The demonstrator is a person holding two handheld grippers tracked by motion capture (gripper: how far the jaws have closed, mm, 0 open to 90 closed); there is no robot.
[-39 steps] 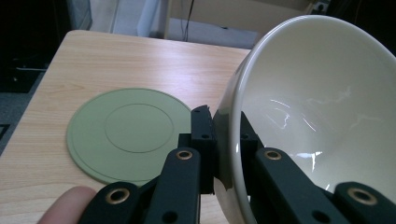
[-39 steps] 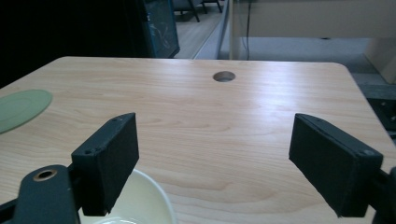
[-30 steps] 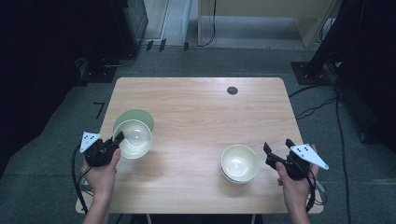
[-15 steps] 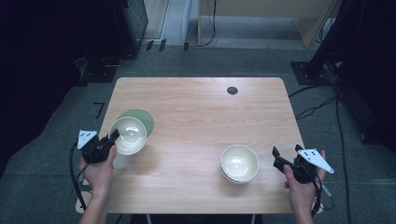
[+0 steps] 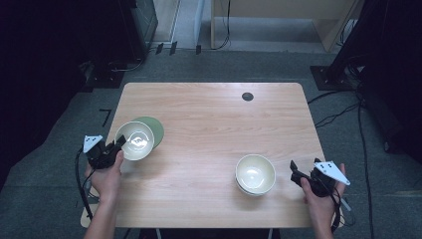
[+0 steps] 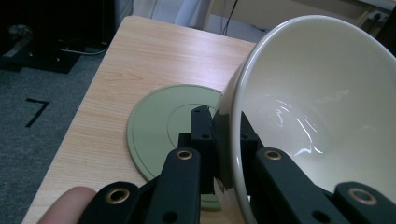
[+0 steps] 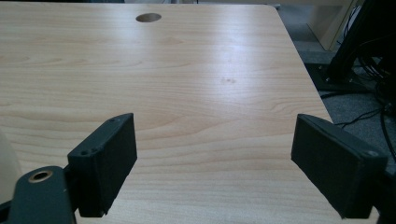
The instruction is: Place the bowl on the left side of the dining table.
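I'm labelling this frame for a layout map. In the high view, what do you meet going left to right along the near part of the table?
left gripper → cream bowl clamped by its rim → bowl stack → right gripper, jaws open.

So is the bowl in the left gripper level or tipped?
Tipped: the bowl hangs by its rim from the left gripper, opening sideways.

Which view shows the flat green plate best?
The left gripper view: the round flat green plate lies close up on the table, its rings visible, partly behind the left claw and its cream bowl. The high view shows a small crescent behind that bowl.
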